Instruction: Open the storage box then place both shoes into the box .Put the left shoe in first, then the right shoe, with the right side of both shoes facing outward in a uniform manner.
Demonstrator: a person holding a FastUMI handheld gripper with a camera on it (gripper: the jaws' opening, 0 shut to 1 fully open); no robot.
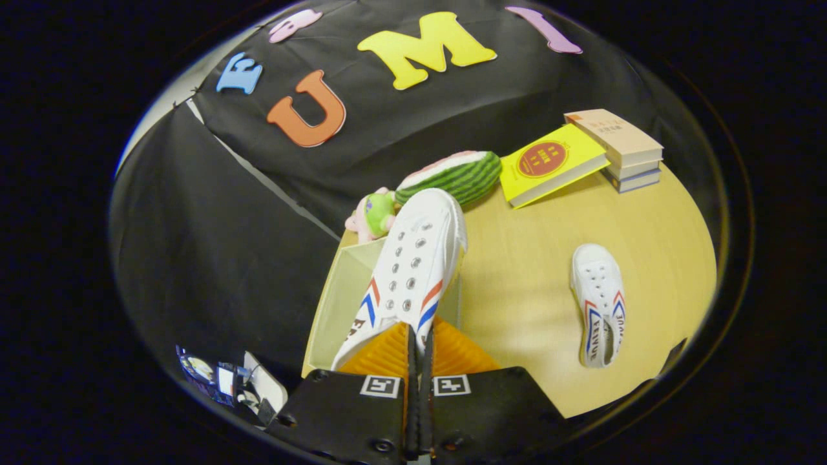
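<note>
Box (336, 303) left on surface (536, 310), one shoe (413, 265) above it, other shoe (599, 303) right, books (581, 158) behind.

Recording booth (black cloth wall (213, 258))

The lying shoe (597, 303), at two o'clock from the fingers, bears dark capitals too warped to read. The yellow book's (549, 165) round emblem at one o'clock is illegible. The gripper (418, 342), its fingers pinching the held shoe (413, 265), carries two square code markers.
</note>
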